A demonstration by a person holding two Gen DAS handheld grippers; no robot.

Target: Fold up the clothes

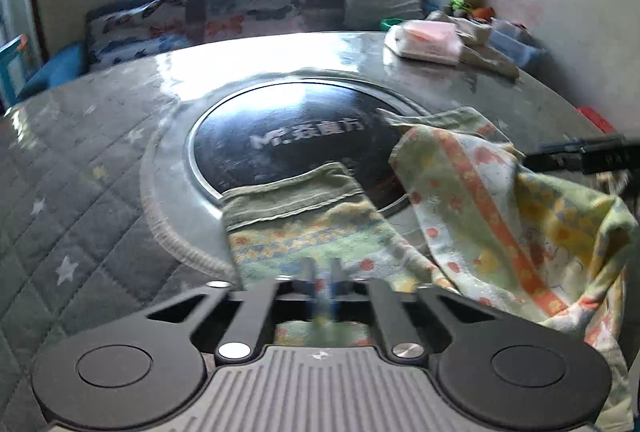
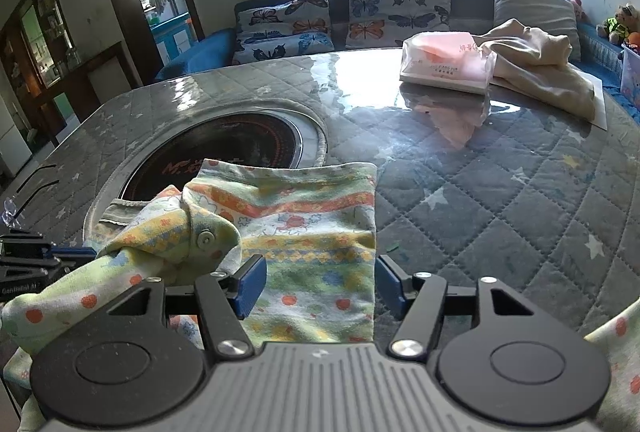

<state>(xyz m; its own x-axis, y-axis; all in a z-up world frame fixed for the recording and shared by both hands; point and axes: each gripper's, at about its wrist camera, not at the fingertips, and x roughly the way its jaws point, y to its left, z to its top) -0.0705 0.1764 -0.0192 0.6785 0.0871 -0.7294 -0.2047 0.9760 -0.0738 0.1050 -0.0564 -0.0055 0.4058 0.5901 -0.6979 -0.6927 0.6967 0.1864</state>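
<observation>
A small patterned garment point(image 1: 320, 228) in green, yellow and orange lies at the table's near edge, partly over the round black cooktop point(image 1: 288, 136). My left gripper point(image 1: 322, 274) has its fingers close together on the garment's near edge. Part of the garment point(image 1: 500, 216) is lifted and bunched at the right. In the right wrist view the garment point(image 2: 312, 232) lies flat between my open right gripper's point(image 2: 320, 284) blue pads point(image 2: 250, 286), with a bunched sleeve point(image 2: 172, 236) at the left. The left gripper's body point(image 2: 28, 260) shows at the left edge.
The table has a grey quilted star cover point(image 2: 500, 200) under glossy film. A pink tissue pack point(image 2: 444, 62) and a beige cloth point(image 2: 540, 60) sit at the far right. A blue sofa with butterfly cushions point(image 2: 396, 8) stands behind the table.
</observation>
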